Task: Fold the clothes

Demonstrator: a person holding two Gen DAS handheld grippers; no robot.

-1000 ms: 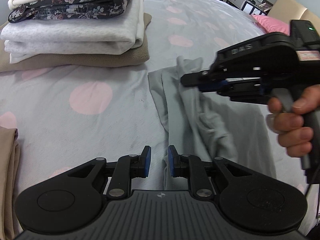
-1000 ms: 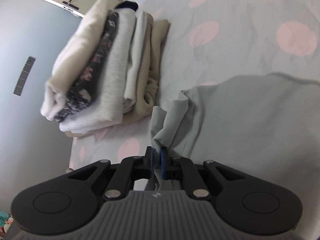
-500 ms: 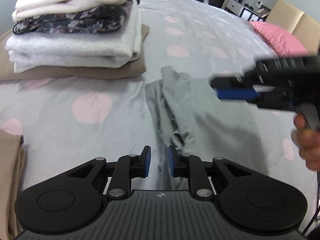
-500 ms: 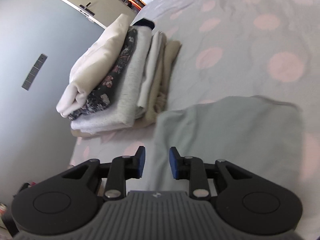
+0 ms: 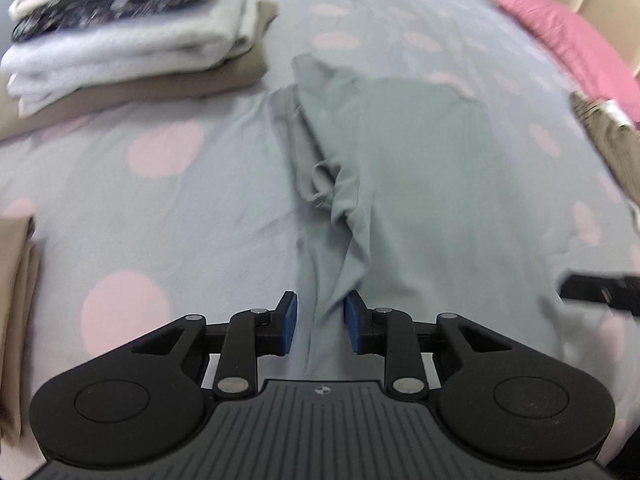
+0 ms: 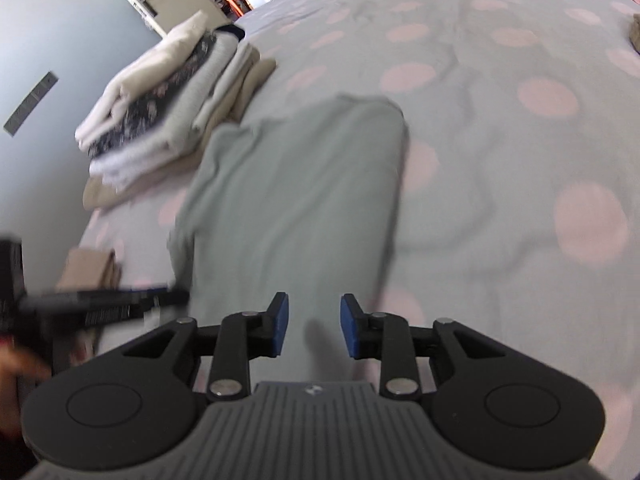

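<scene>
The left gripper (image 5: 319, 326) hangs over a grey bedsheet with pink dots (image 5: 168, 200), its blue pads parted, having just been opening; a rumpled fold of the sage-green garment (image 5: 408, 184) runs up between them, untouched. The garment lies mid-bed, bunched along its left edge. A stack of folded clothes (image 5: 128, 36) sits toward the bed's far left corner. A pink pillow (image 5: 576, 56) lies at the far right. A tan folded cloth (image 5: 16, 280) rests at the left edge. The right gripper's (image 5: 600, 290) black tip shows at the right edge.
</scene>
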